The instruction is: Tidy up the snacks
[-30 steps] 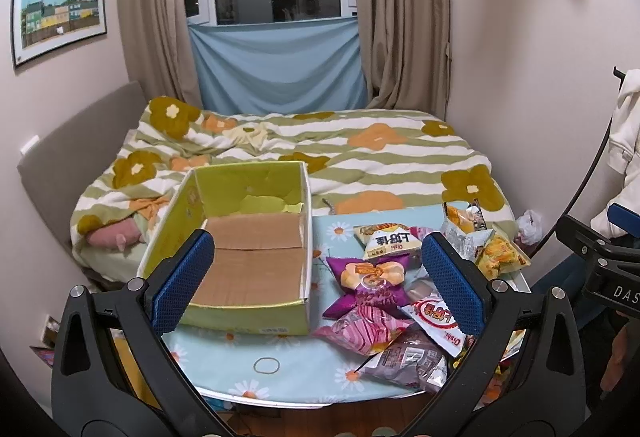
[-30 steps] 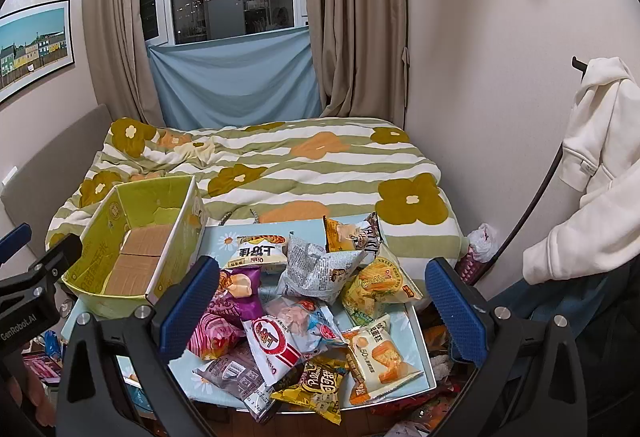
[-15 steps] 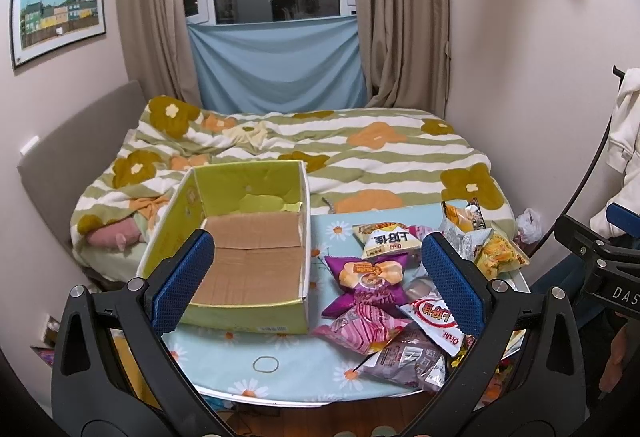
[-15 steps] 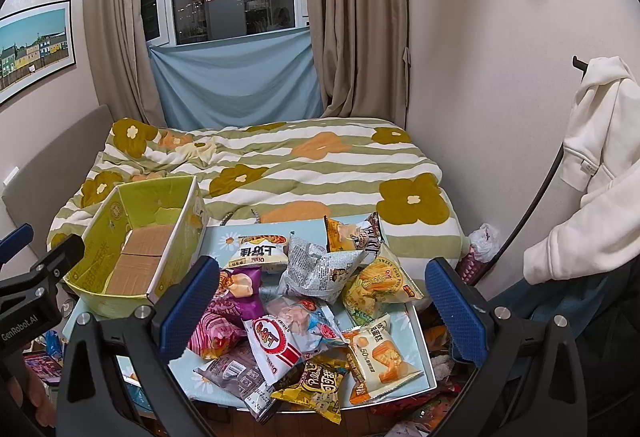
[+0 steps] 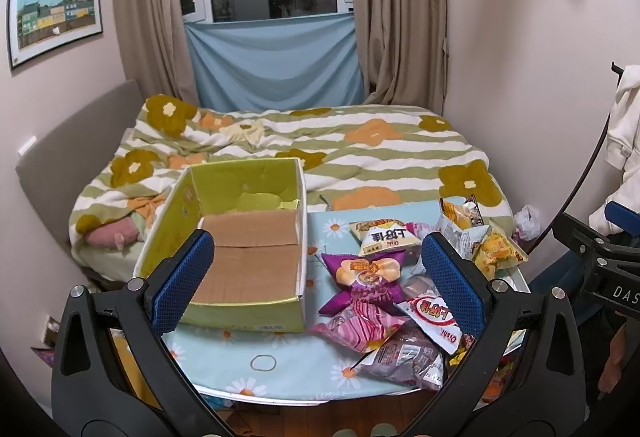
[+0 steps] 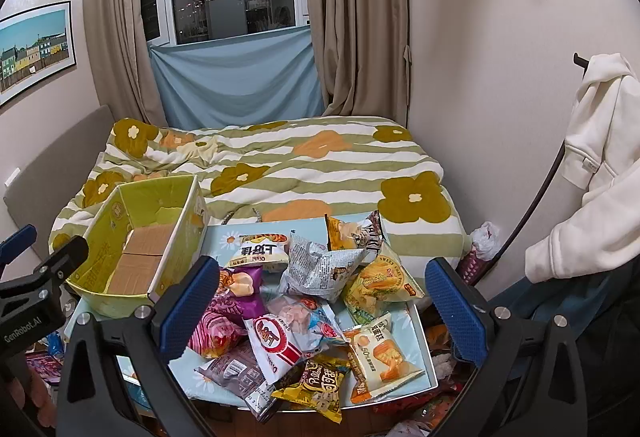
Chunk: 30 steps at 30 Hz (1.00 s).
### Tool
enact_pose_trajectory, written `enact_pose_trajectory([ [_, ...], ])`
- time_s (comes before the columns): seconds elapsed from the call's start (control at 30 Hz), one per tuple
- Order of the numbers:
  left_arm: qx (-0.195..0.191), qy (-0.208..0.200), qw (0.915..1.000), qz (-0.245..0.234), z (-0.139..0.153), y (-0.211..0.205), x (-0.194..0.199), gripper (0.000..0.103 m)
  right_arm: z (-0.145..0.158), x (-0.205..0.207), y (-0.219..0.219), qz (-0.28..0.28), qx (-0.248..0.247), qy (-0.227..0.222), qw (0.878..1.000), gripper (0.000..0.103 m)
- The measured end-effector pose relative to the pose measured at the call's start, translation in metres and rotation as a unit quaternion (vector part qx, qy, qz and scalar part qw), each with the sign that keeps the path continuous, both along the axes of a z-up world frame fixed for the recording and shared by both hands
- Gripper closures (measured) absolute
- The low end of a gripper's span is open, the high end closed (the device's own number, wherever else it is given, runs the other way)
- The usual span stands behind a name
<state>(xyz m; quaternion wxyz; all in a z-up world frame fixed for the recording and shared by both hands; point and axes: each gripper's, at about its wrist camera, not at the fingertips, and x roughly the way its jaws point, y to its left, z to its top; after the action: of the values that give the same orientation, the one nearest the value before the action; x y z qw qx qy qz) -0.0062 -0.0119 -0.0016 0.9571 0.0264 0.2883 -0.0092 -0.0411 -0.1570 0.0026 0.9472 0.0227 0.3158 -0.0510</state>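
Note:
A pile of snack bags lies on the right half of a small table with a blue daisy cloth (image 5: 224, 369): a purple star-shaped bag (image 5: 362, 277), a pink striped bag (image 5: 360, 325), a white and red bag (image 6: 276, 341), a grey bag (image 6: 320, 269), yellow bags (image 6: 380, 285). An empty yellow-green cardboard box (image 5: 244, 237) stands on the table's left half; it also shows in the right wrist view (image 6: 140, 249). My left gripper (image 5: 316, 285) is open and empty, above the table's near edge. My right gripper (image 6: 320, 309) is open and empty, above the snack pile.
A bed with a green striped flower quilt (image 5: 360, 149) lies right behind the table. A white hoodie (image 6: 596, 157) hangs on a rack at the right. More packets (image 6: 420, 413) lie on the floor under the table's right side. A rubber band (image 5: 263, 362) lies on the cloth.

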Motion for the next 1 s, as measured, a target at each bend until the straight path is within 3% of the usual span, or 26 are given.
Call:
enact_pose_trajectory([
  [0.57,-0.004,0.011,0.9999,-0.002,-0.003,0.004,0.002,0.000,-0.004,-0.002,0.004,0.005,0.001,-0.001,1.000,0.001],
  [0.77,-0.013,0.060,0.9981,-0.008,-0.020,0.013,0.015,0.000,-0.010,0.000,0.011,0.011,-0.006,0.014,1.000,0.001],
  [1.0,-0.018,0.146,0.9883,-0.041,-0.085,0.012,0.033,0.000,-0.059,0.011,0.015,0.031,0.008,0.068,0.997,0.001],
])
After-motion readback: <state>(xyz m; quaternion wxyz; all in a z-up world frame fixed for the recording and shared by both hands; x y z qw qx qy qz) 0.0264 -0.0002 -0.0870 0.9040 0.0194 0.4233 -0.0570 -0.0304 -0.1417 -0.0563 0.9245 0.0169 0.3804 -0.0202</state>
